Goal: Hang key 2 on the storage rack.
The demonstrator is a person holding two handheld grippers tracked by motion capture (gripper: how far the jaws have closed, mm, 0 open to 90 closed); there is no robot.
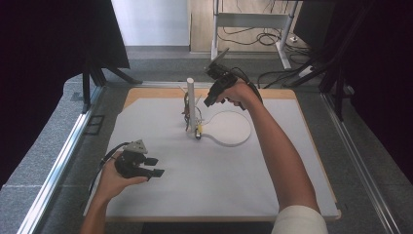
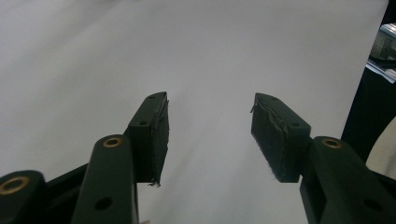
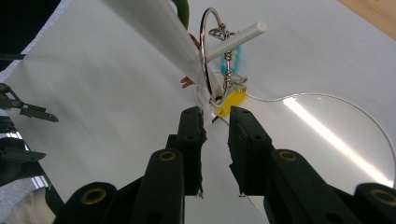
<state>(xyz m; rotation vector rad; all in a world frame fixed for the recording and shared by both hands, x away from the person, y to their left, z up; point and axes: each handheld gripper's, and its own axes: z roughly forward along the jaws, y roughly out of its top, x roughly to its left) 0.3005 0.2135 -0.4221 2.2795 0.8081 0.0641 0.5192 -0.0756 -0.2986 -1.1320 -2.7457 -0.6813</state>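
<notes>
Rings and charms hang on the white stand point(image 1: 191, 103) near the far middle of the white mat point(image 1: 214, 180), and that is where I have my right gripper point(image 1: 210, 100), held up beside the post with its jaws pointing down toward the base. In the right gripper view the jaws stand a narrow gap apart with nothing pinched between them; the pads press on nothing that I can see. Just past their tips I see a metal ring point(image 3: 205, 51) looped on the stand's short crossbar point(image 3: 236, 42), with a small chain and clasp point(image 3: 227, 60) hanging next to it, a yellow tag point(image 3: 231, 102) lying at the foot of the post, and a blue streak behind the chain that is too blurred for me to name. The stand's base is a flat round white plate point(image 1: 229, 127) spreading to the right of the post. My left gripper point(image 1: 151, 167) rests low over the near left part of the mat, well apart from the stand, jaws spread about halfway and empty, over bare white mat.
</notes>
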